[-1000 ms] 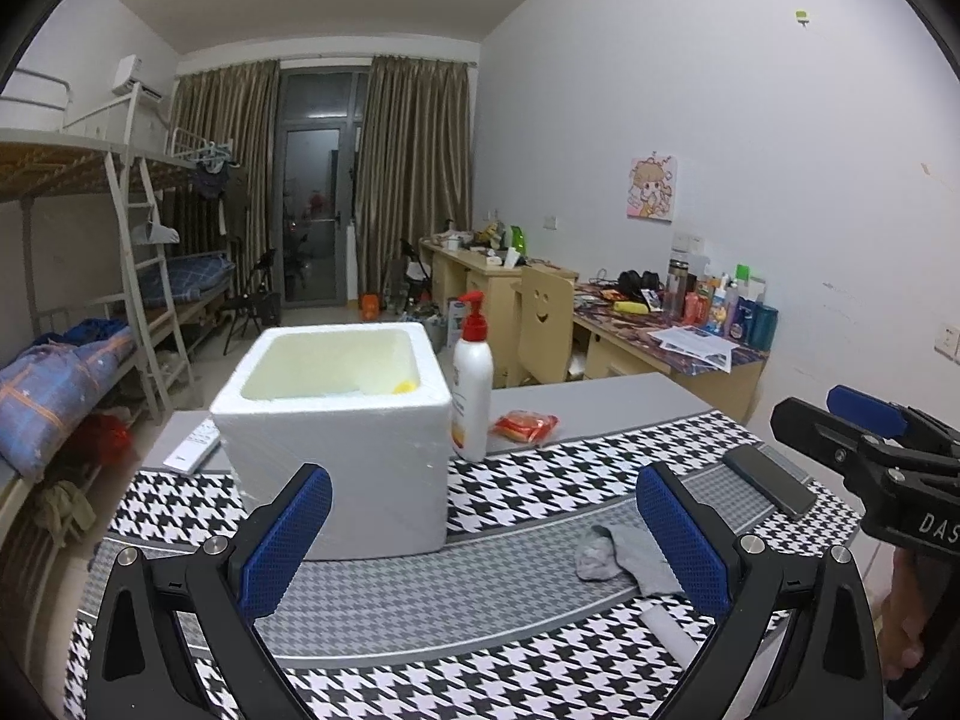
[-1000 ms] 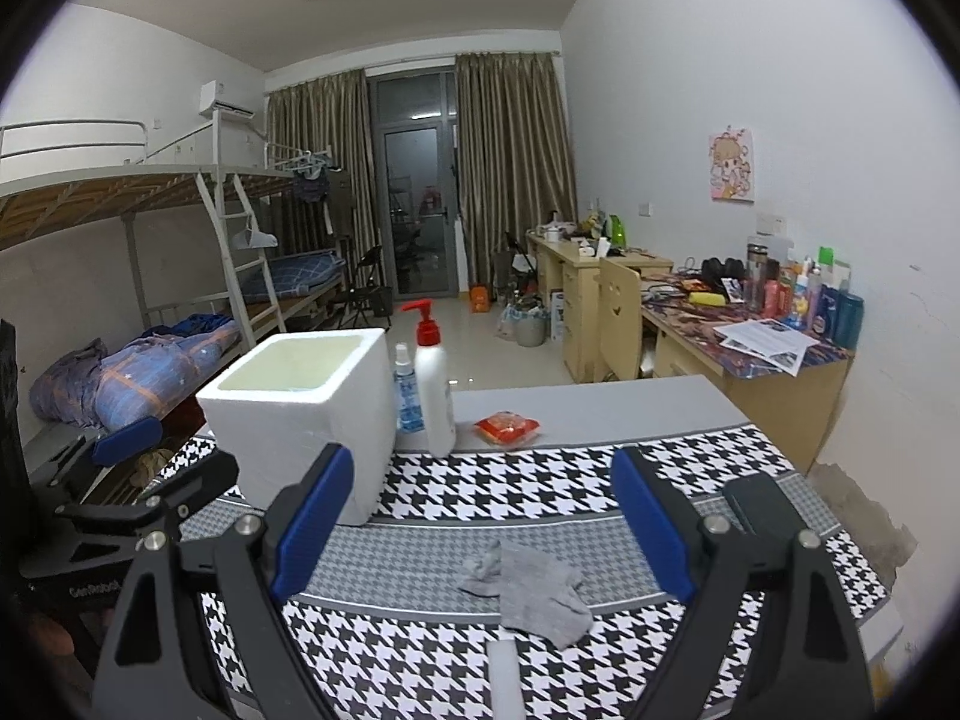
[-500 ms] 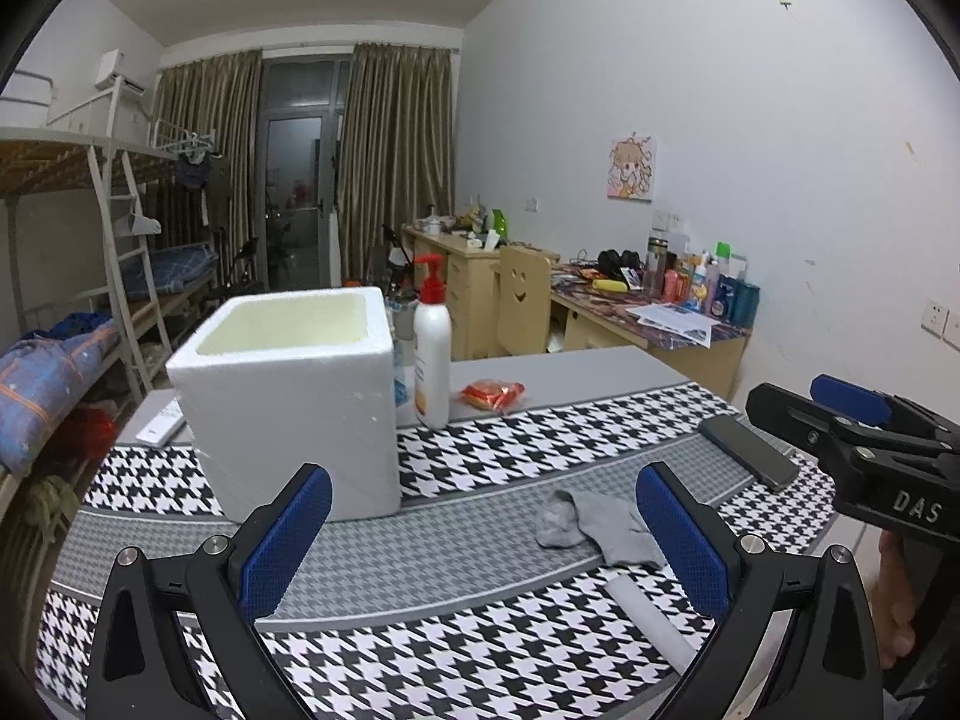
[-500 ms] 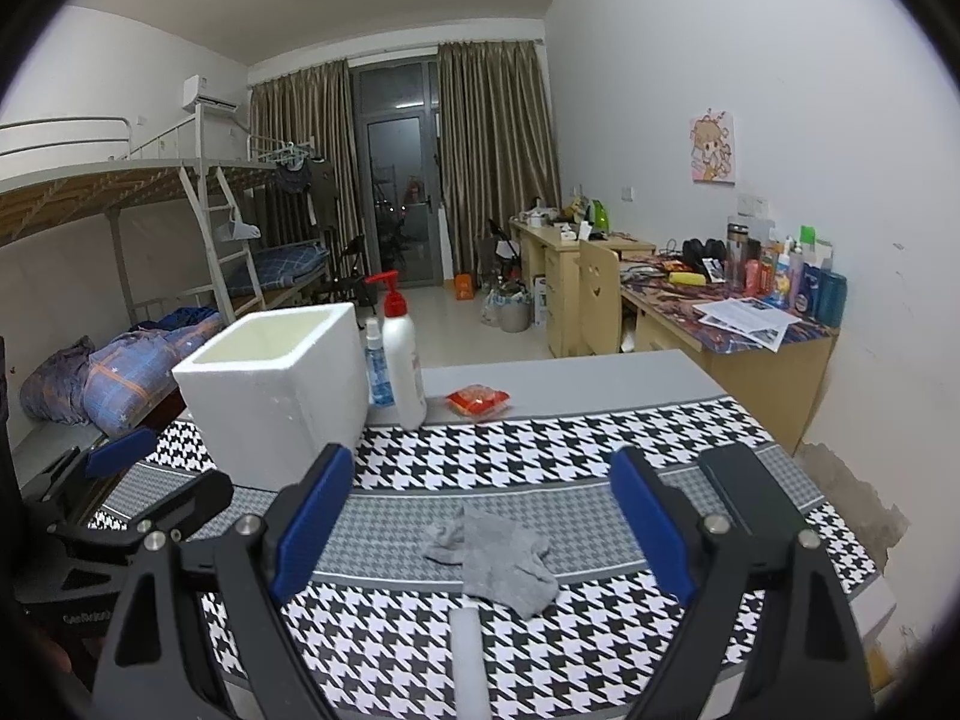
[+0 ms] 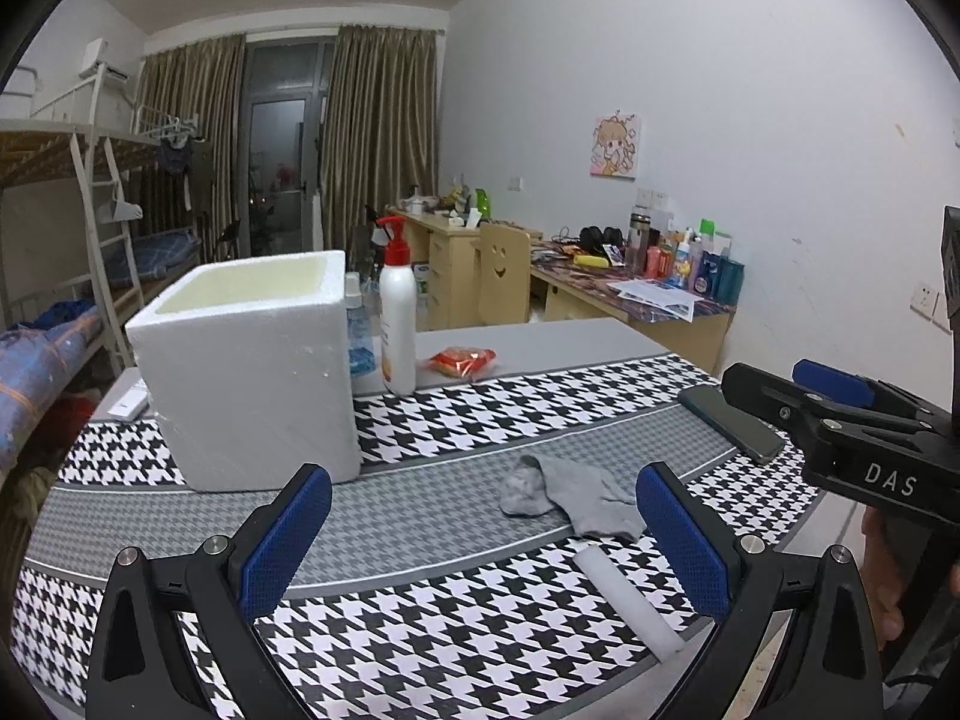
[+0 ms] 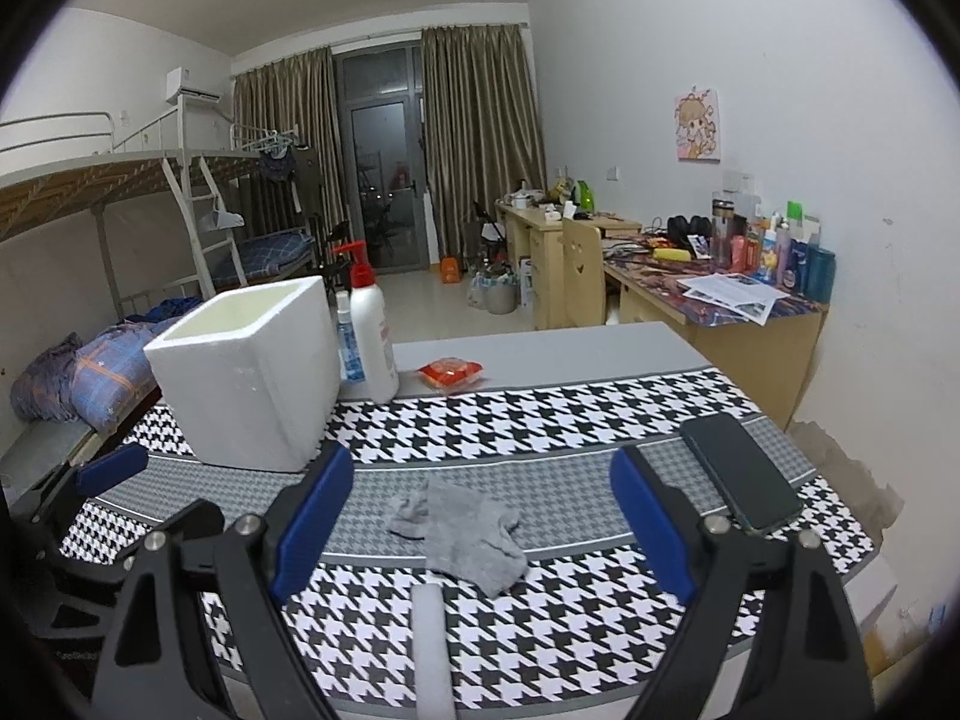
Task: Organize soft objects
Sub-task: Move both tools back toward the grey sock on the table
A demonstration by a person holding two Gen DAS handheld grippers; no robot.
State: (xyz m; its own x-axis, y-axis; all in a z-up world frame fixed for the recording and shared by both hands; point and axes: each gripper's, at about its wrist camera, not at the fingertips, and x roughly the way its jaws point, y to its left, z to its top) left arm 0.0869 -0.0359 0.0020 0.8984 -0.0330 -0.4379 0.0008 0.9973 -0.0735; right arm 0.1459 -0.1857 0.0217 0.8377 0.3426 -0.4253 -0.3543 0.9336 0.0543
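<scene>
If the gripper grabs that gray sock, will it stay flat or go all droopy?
Probably droopy: the gray sock lies crumpled and wrinkled on the checked cloth, so it looks limp. It seems thin, so likely very light. Pushed, it would likely bunch up rather than slide or roll.

Pump bottle (image 5: 398, 324): white with a red pump, upright, just beside the foam box.
Spray bottle (image 6: 348, 339): small, blue liquid, upright, between the box and the pump bottle.
Snack packet (image 6: 450, 373): red, flat on the bare grey table top, beyond the cloth.
Phone (image 6: 739, 471): dark, face up on the houndstooth cloth (image 6: 540, 408), right side.
Remote (image 5: 129, 403): white, left of the box.
Desks (image 6: 708, 300): along the right wall, cluttered with bottles and papers.
Bunk bed (image 6: 120, 192): left wall, bedding below.
</scene>
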